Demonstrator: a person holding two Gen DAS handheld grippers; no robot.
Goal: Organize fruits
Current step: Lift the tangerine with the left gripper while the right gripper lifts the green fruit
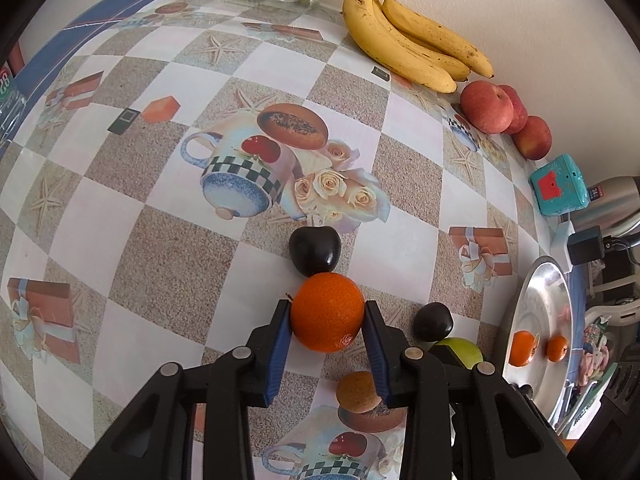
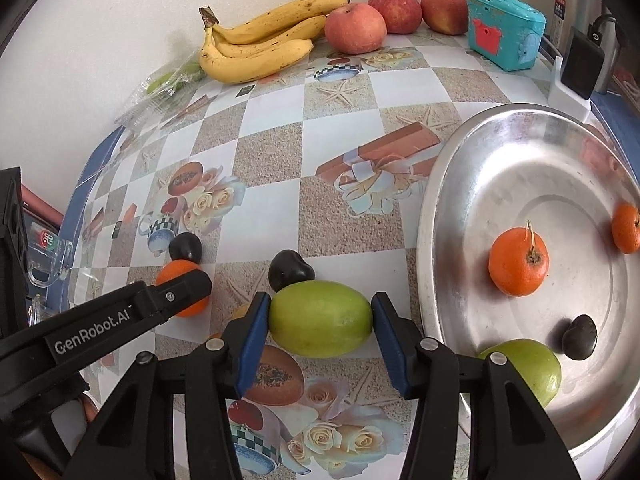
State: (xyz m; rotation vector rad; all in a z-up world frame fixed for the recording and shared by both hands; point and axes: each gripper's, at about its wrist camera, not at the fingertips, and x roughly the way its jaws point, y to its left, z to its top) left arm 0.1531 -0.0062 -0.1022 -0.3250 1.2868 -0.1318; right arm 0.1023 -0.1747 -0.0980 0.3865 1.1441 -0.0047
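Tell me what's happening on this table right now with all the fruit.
A person is sorting fruit with two handheld grippers. The left gripper has its jaws around an orange on the tablecloth; the right gripper brackets a green mango. The metal tray already holds two oranges, a green fruit and a dark plum. Bananas and apples sit by the wall.

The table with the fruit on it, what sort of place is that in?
Probably a home kitchen or dining corner: a printed tablecloth covers the table, bananas and apples lie along the wall, and a metal flask stands nearby.
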